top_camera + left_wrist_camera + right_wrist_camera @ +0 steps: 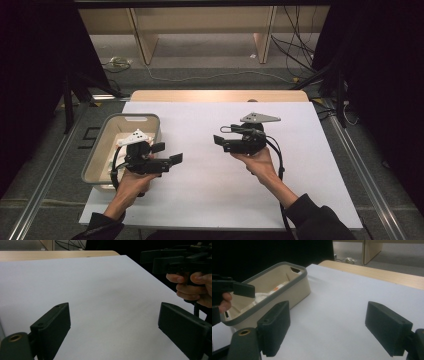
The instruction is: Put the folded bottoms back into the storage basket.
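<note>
Over the white sheet [215, 190], each of a person's hands holds a black gripper. My left gripper [167, 153] is open beside the bin and points right; nothing lies between its jaws [117, 330]. My right gripper [222, 143] hovers near the sheet's middle and points left, open and empty [327, 330]. The two face each other with a gap of bare sheet between them. A beige bin with a grey rim [100, 145] stands at the sheet's left edge and holds white items with an orange spot [277, 288].
The sheet covers a wooden table whose far edge [200, 95] shows. Beyond it are wooden furniture legs and cables on the floor. Metal rails run along both sides. The right hand's fingers [192, 287] wrap the right gripper's handle.
</note>
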A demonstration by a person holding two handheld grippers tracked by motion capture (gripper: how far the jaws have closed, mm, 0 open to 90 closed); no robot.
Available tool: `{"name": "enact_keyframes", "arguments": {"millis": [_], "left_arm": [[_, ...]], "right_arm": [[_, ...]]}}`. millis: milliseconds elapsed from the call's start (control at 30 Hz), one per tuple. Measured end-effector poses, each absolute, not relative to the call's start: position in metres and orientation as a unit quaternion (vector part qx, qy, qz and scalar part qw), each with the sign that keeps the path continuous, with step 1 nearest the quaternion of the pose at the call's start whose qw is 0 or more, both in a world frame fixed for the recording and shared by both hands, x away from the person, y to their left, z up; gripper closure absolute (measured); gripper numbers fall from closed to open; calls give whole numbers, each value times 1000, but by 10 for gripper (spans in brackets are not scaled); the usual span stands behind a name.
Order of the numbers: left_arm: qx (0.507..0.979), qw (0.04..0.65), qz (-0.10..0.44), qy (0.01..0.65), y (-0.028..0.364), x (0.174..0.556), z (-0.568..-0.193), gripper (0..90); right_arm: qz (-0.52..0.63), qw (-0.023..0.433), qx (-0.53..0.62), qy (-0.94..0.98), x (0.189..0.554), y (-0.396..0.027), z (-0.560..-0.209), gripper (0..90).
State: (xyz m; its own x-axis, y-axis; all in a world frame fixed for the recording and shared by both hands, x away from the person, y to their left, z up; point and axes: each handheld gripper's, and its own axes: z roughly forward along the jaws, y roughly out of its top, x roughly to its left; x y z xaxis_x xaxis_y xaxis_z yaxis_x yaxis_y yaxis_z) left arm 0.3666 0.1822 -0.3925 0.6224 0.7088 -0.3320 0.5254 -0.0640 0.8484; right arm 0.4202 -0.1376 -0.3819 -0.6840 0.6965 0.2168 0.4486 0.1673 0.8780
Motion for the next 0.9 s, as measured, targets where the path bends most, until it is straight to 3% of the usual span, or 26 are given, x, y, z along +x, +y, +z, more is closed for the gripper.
{"name": "enact_keyframes", "arguments": {"millis": [900], "left_arm": [[734, 544, 102, 393, 174, 349, -398, 103]], "right_arm": [[533, 131, 383, 743, 388, -175, -386, 211]]}}
